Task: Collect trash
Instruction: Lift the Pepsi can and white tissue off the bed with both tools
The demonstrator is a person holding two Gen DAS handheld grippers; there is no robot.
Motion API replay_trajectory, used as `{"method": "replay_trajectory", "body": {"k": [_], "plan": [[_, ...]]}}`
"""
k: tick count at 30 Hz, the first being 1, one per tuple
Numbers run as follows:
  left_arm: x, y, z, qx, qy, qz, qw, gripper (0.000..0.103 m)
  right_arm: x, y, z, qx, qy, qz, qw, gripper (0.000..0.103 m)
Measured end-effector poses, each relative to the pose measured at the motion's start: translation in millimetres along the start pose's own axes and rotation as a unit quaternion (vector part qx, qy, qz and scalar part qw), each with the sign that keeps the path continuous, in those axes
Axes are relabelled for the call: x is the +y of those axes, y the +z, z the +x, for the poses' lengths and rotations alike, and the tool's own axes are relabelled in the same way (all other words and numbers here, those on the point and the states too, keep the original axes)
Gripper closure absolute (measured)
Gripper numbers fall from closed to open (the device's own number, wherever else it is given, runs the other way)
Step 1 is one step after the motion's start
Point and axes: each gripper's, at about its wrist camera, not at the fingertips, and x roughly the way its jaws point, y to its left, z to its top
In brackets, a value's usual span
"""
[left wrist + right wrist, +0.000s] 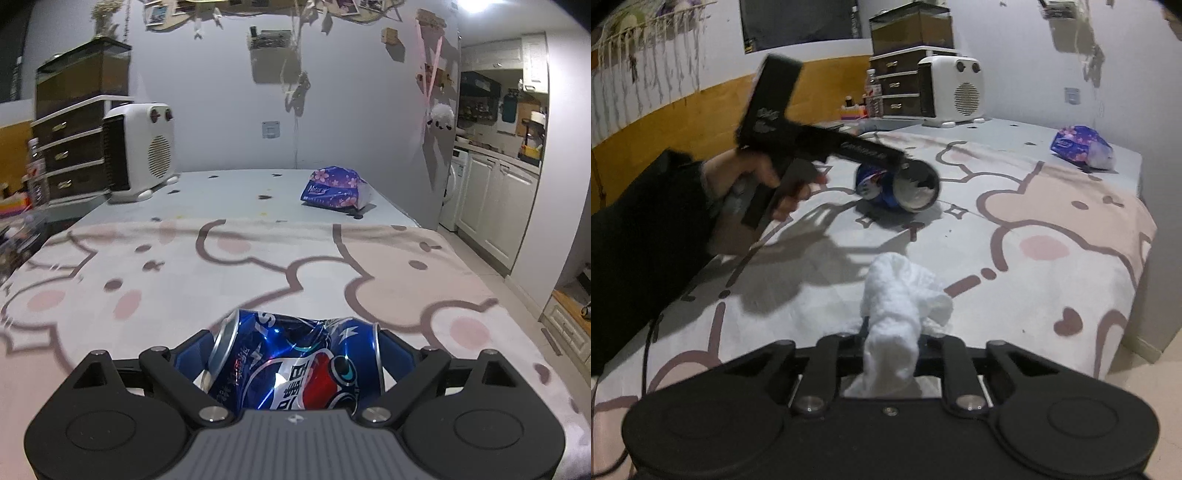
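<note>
A crushed blue cola can (291,365) lies sideways between the blue pads of my left gripper (295,343), which is shut on it just above the cartoon-print tablecloth (221,280). In the right wrist view a hand (746,177) holds that left gripper (905,184) over the cloth, with the can (875,184) in its jaws. My right gripper (892,343) is shut on a crumpled white tissue (897,295), which sticks up and forward from the jaws and hides the fingertips.
A purple flowered tissue pack (334,188) lies at the table's far right. A white fan heater (142,151) and a small drawer unit (70,155) stand at the far left, with bottles beside them. The table's right edge (1145,229) drops to a tiled floor.
</note>
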Motion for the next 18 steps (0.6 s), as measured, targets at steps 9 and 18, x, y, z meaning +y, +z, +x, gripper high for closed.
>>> {"method": "replay_trajectory", "body": {"k": [9,18], "plan": [[-23,-26,-68,-0.02,0.034,-0.03,0.9988,0.011,2,-11,-43,-0.015,-0.023,0.051,0.998,0.089],[-58,-48,-131,-0.037,0.049,-0.045,0.9971,0.011,5,-25,-89,-0.05,-0.065,0.082,0.993,0.089]]}}
